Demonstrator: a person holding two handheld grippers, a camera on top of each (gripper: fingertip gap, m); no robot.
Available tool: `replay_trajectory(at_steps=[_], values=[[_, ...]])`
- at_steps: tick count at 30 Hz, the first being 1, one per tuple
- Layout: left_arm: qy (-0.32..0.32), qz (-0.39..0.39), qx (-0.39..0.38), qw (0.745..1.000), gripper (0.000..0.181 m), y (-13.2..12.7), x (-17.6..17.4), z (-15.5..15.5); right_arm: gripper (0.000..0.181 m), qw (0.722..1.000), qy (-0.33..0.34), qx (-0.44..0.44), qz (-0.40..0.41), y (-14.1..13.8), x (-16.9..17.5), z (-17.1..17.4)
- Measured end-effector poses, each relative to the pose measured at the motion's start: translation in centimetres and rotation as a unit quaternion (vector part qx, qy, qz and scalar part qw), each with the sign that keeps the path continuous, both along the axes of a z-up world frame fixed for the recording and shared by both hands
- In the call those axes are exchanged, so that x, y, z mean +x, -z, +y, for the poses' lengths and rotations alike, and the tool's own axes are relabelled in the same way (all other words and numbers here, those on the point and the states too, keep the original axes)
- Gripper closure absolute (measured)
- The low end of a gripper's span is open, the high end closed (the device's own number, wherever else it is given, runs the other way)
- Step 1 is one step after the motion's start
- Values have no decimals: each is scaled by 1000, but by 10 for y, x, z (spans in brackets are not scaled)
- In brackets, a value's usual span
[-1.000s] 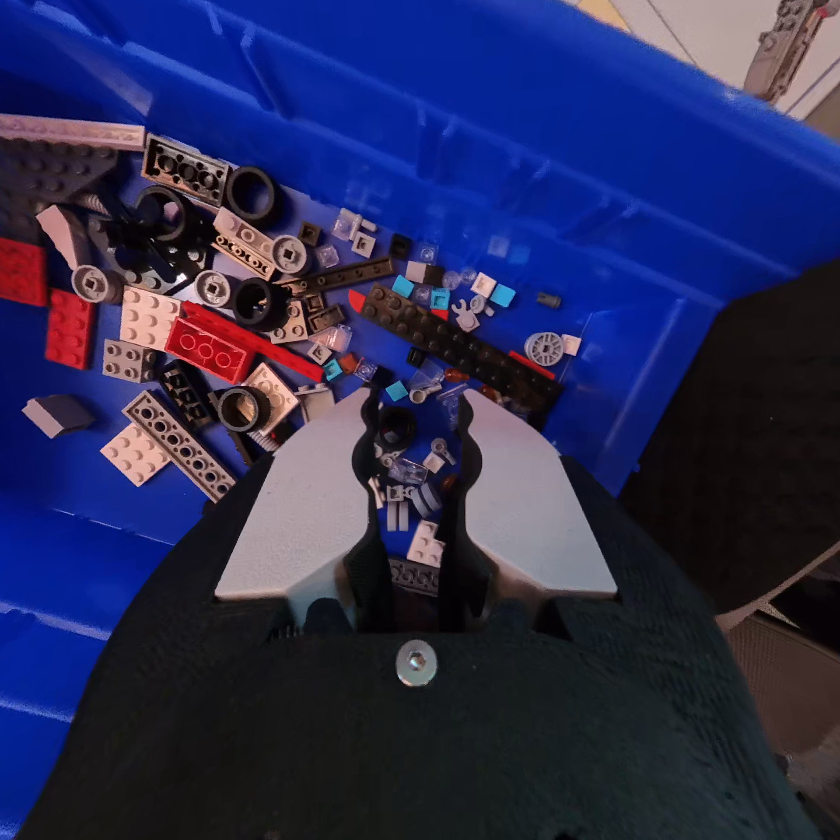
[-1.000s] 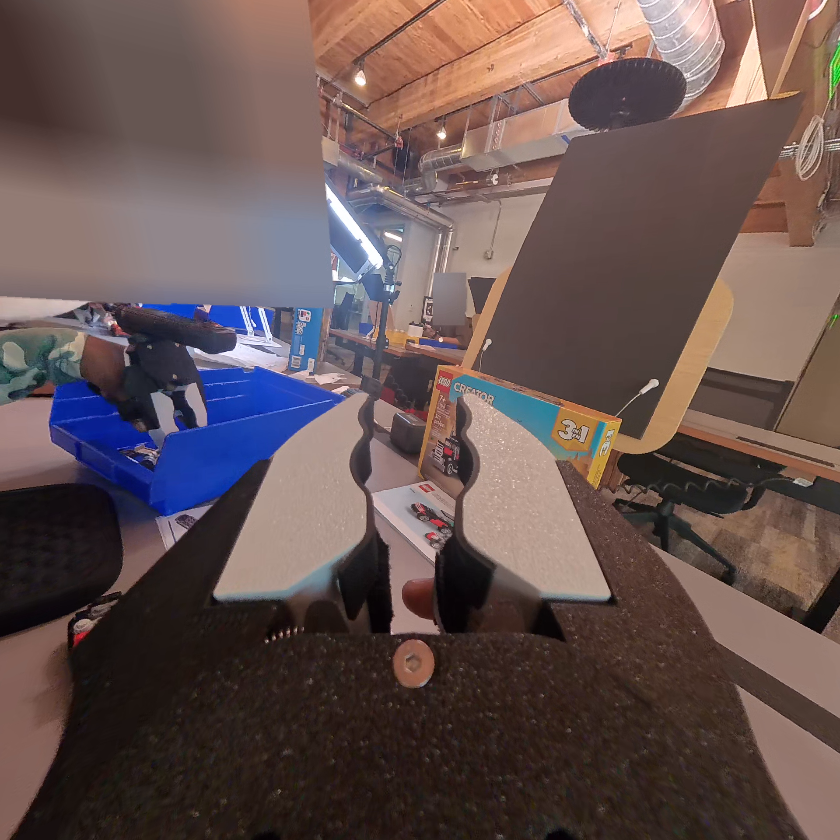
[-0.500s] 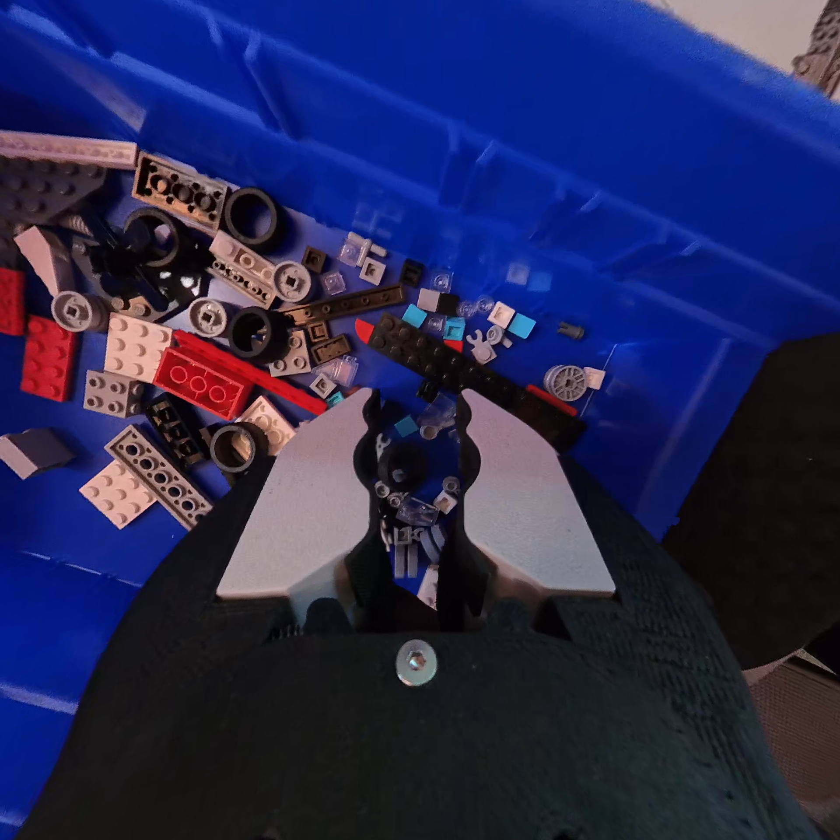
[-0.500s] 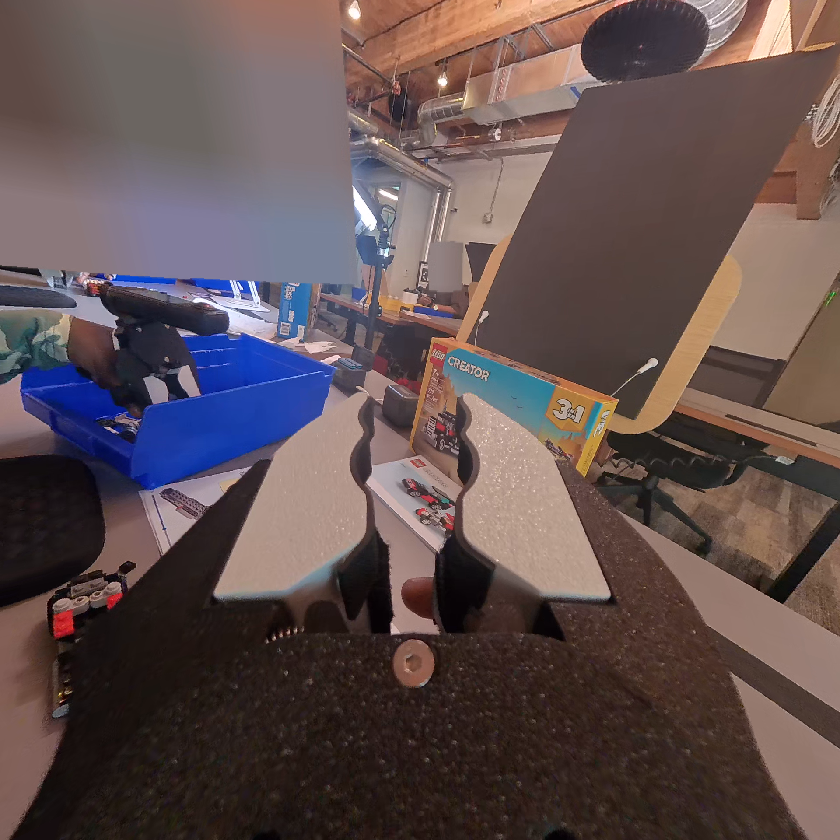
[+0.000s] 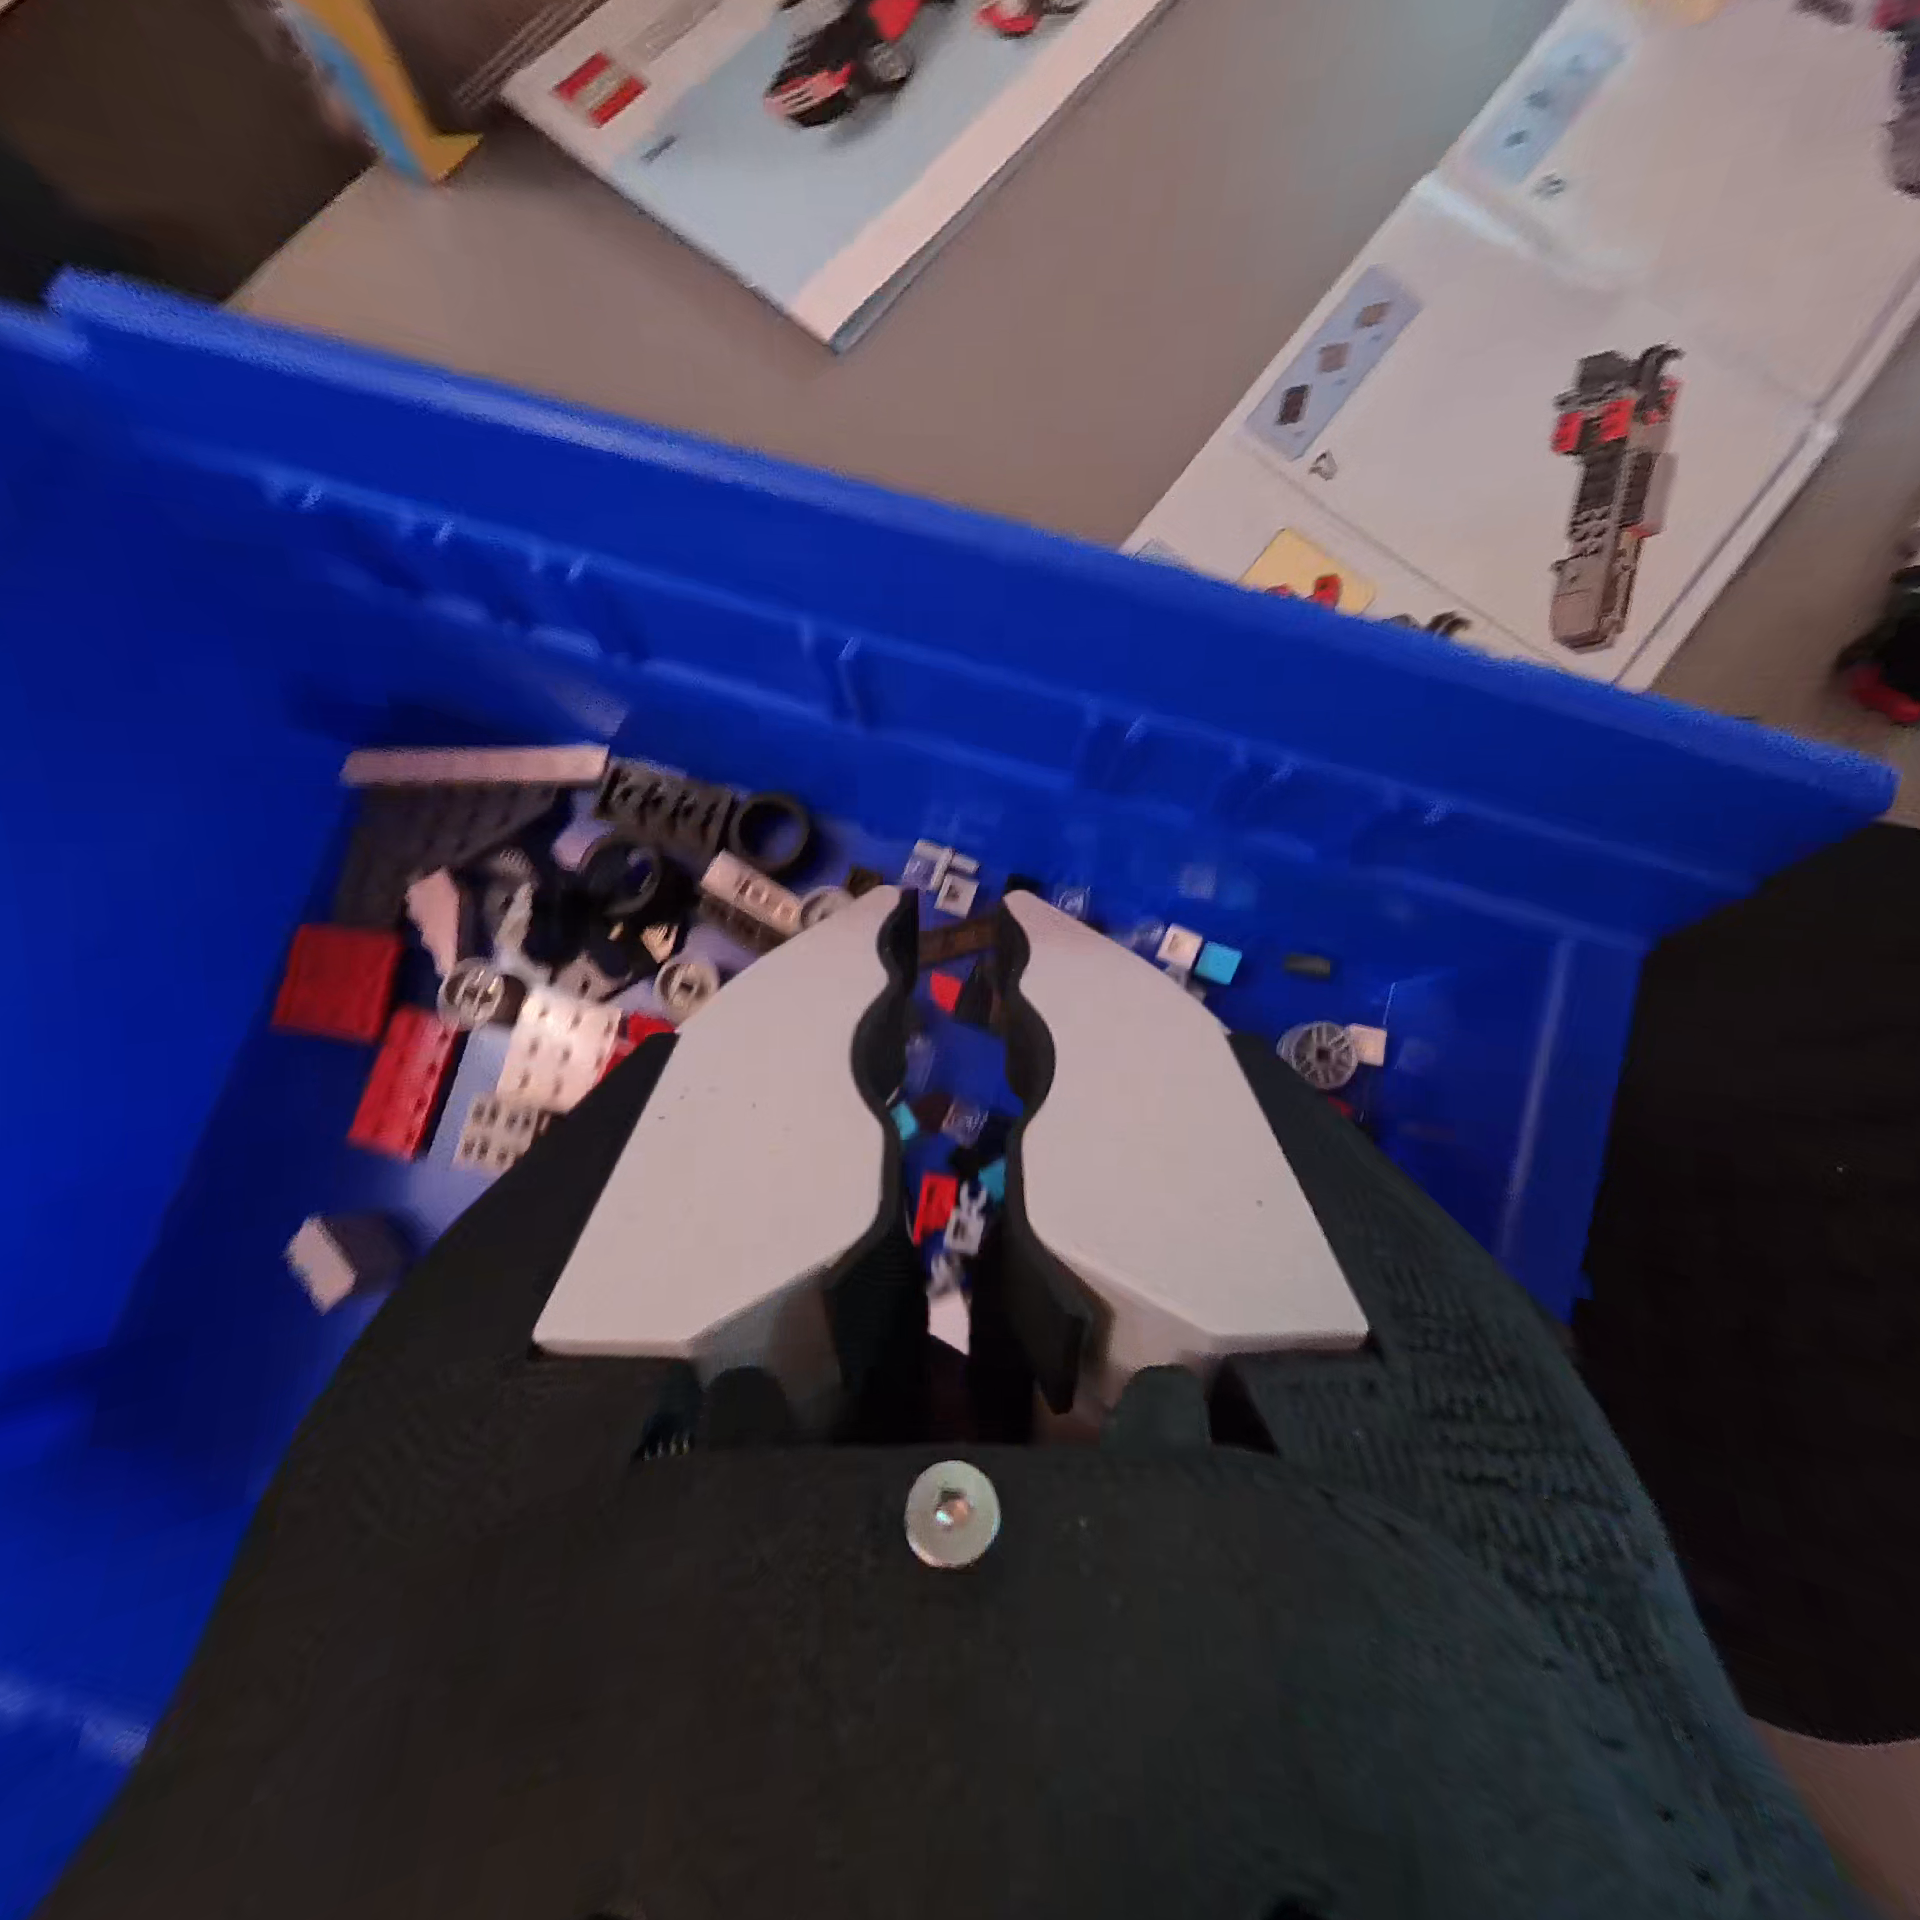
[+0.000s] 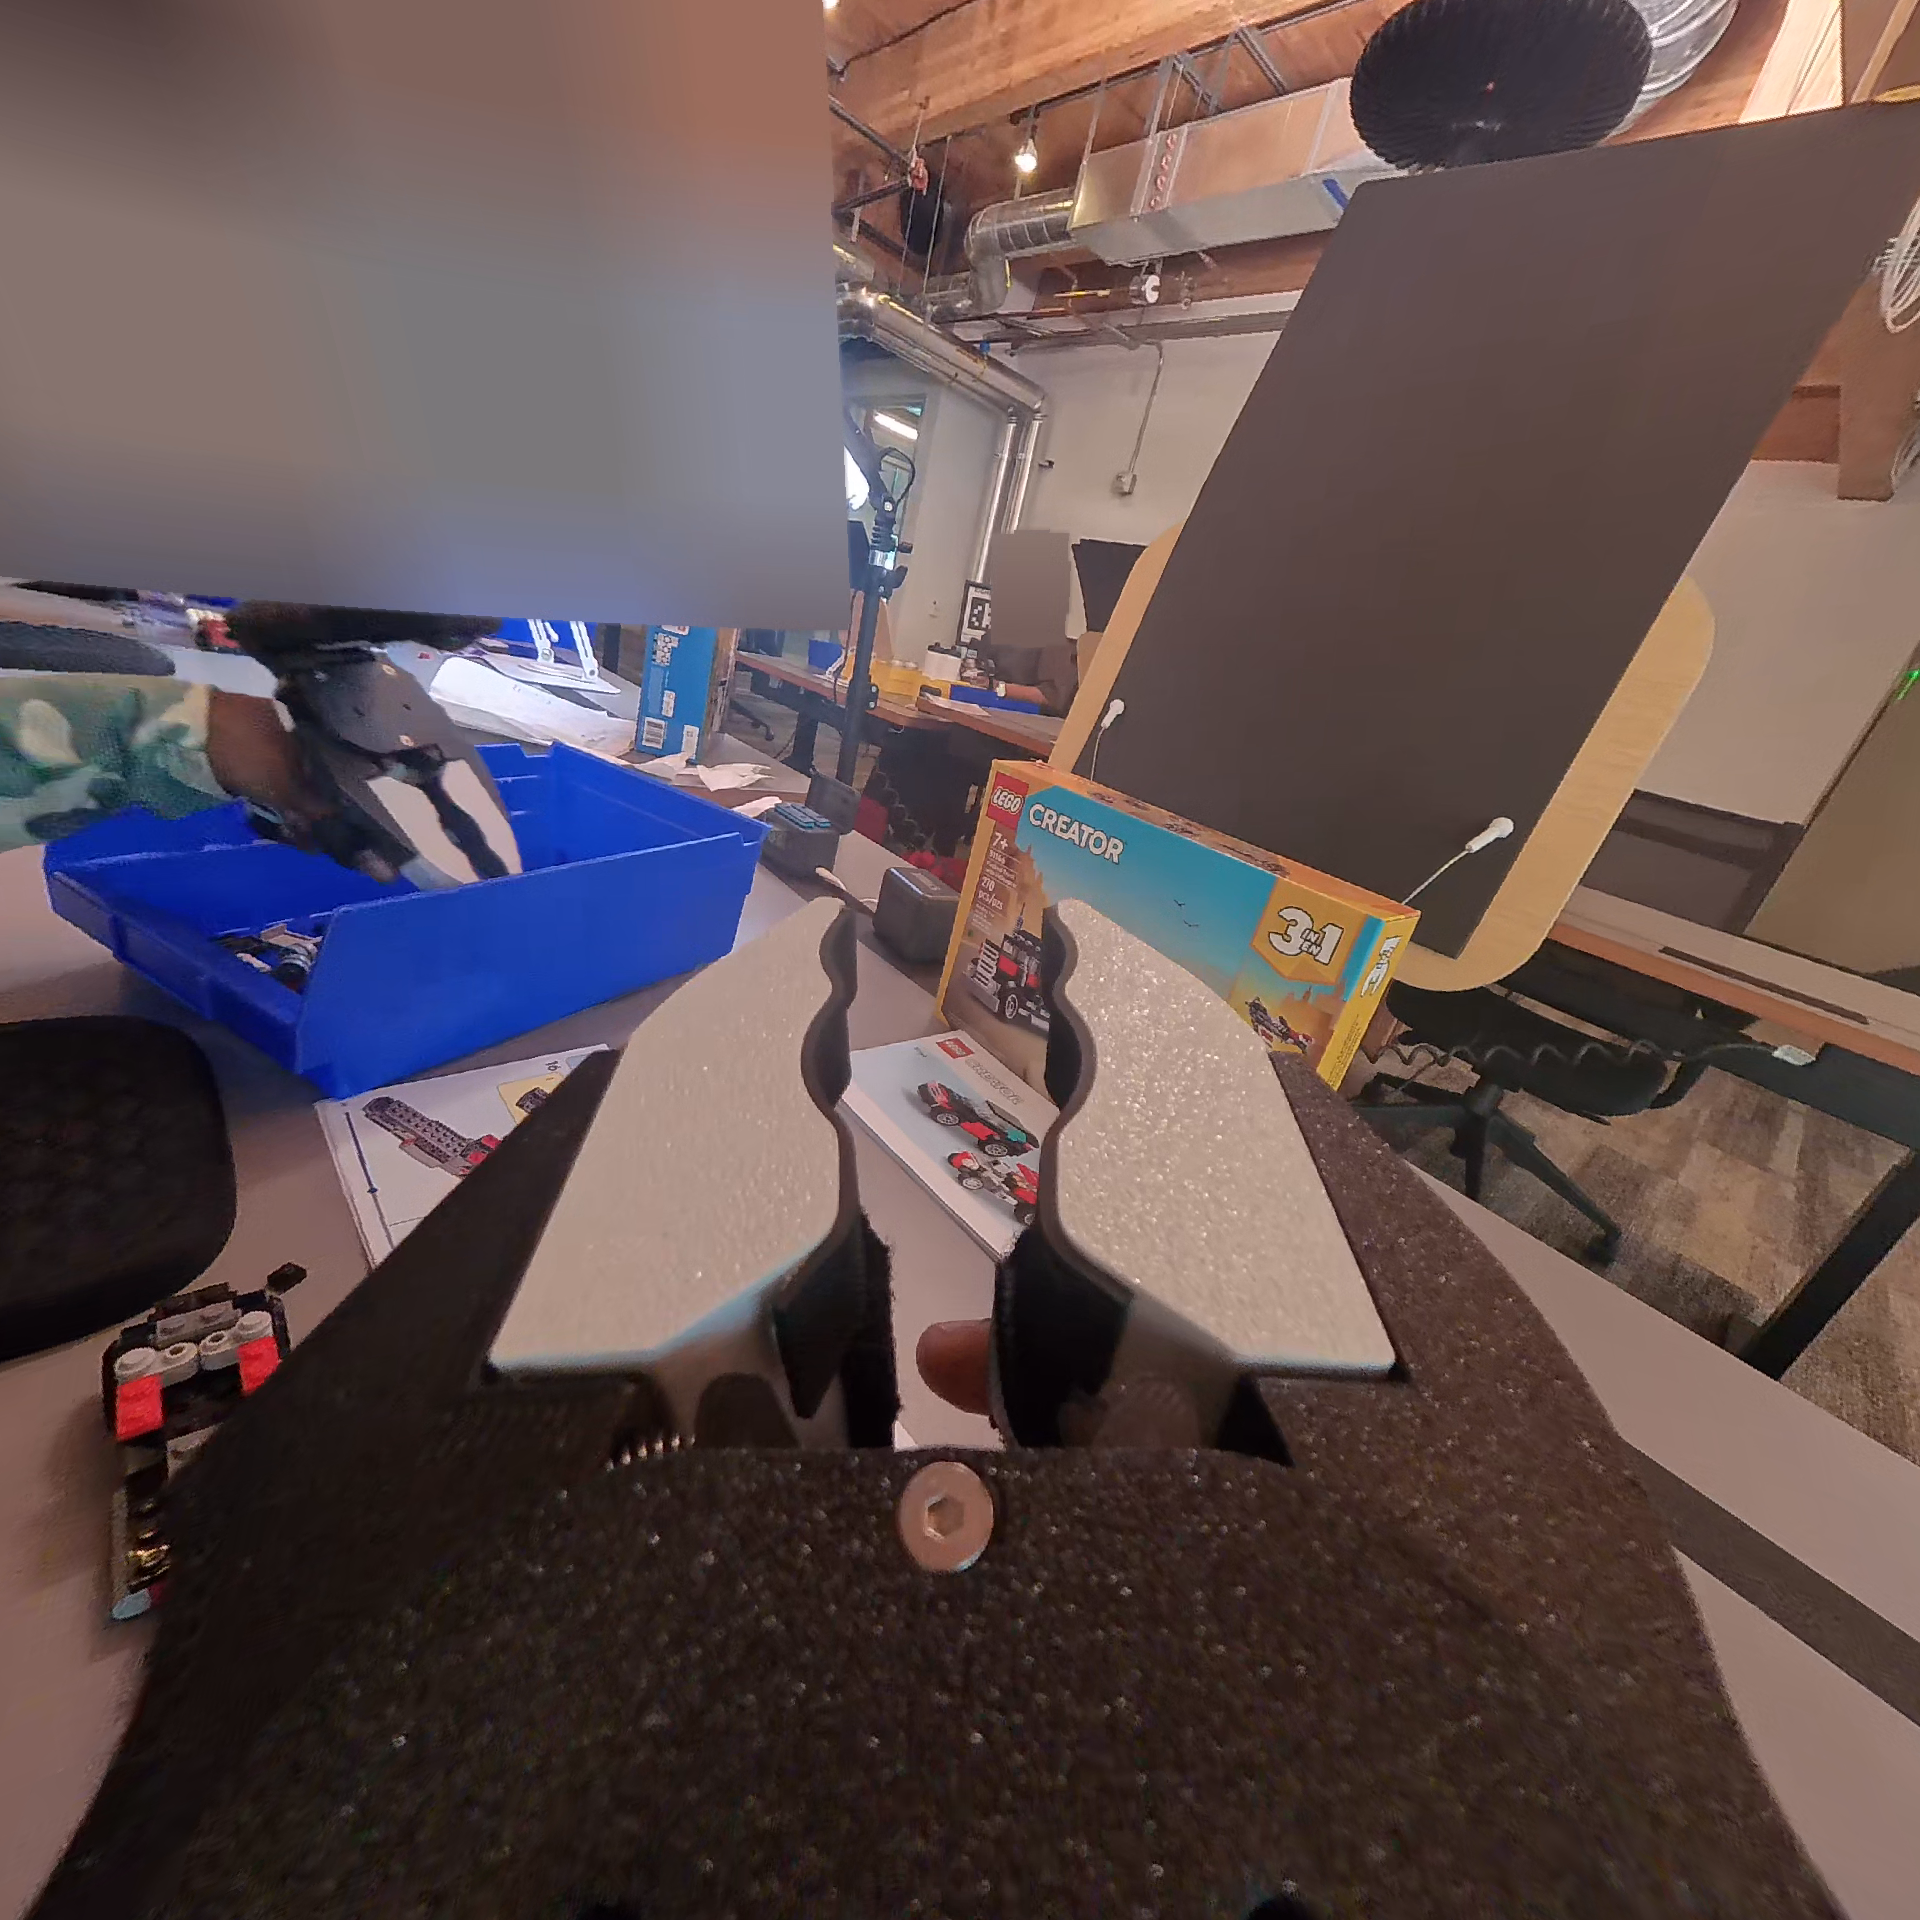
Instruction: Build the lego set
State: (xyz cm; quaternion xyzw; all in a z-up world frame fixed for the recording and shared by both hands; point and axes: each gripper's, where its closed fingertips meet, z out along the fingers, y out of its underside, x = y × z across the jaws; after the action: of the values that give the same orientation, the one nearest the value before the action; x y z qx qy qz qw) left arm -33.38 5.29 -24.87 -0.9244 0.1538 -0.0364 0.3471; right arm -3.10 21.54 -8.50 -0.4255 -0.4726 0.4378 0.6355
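Blue bin [image 5: 935, 644] holds the pieces [image 5: 416, 1070]; my left gripper [image 5: 961, 935] hangs above, jaws narrow, and blur hides whether one is pinched, so a weak grip could drop it. Since earlier it has lifted and narrowed. My right gripper [image 6: 951, 935] stays wide, empty, near the build [image 6: 187, 1392].

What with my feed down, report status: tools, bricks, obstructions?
Left tool over blue bin, grip unclear through blur. Right tool open, empty. Partial build on table. Nothing blocking.
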Motion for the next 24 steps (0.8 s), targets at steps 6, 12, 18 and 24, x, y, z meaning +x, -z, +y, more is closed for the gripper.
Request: replay_trajectory(at_steps=[6,12,18,24], values=[[65,72,-77,992,171,26,-10,21,148,1000,-5,5,6,-1,2,-3],[76,77,-129,986,173,46,-18,24,148,1000,-5,2,8,0,6,-1],[73,67,-152,983,173,49,-19,24,149,1000,19,0,-22,11,7,8],[13,11,-90,996,173,28,-17,26,149,998,19,25,-63,22,2,3]])
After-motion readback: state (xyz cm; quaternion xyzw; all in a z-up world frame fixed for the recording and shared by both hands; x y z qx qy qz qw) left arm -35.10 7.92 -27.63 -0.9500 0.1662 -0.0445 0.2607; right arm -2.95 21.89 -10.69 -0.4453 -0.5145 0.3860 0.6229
